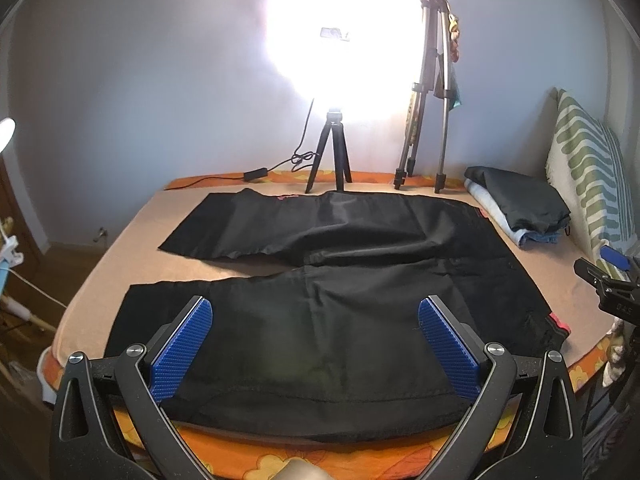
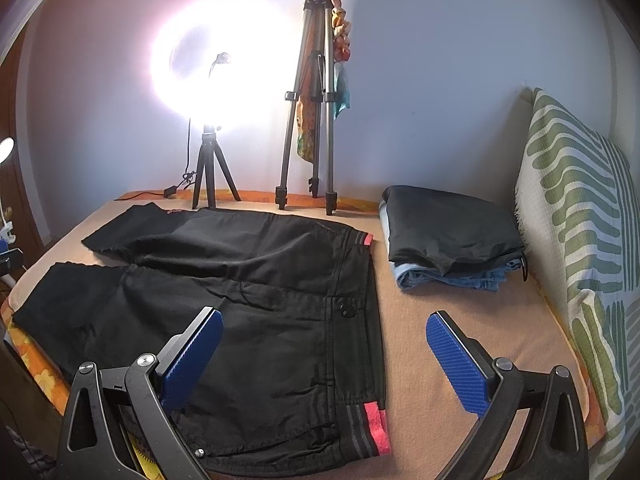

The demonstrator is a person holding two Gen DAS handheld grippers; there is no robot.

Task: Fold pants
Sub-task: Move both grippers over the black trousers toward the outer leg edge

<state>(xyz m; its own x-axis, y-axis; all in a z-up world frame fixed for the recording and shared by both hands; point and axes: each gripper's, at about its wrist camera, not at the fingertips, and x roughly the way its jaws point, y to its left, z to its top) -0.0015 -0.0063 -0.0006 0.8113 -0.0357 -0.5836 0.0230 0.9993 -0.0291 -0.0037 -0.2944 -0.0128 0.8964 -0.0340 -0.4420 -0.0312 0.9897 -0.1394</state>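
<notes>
Black pants lie spread flat on the bed, legs pointing left and apart, waistband to the right. Their waistband has red trim and a black button. My left gripper hovers open above the near leg, blue pads wide apart, holding nothing. Over the waist end, my right gripper is open too, its left finger above the fabric and its right finger above bare bedcover. The right gripper's body shows at the right edge of the left wrist view.
A stack of folded clothes sits right of the pants, beside a green-striped pillow. A lit ring light on a small tripod and a tall tripod stand at the bed's far edge by the wall. The bed's near edge shows orange.
</notes>
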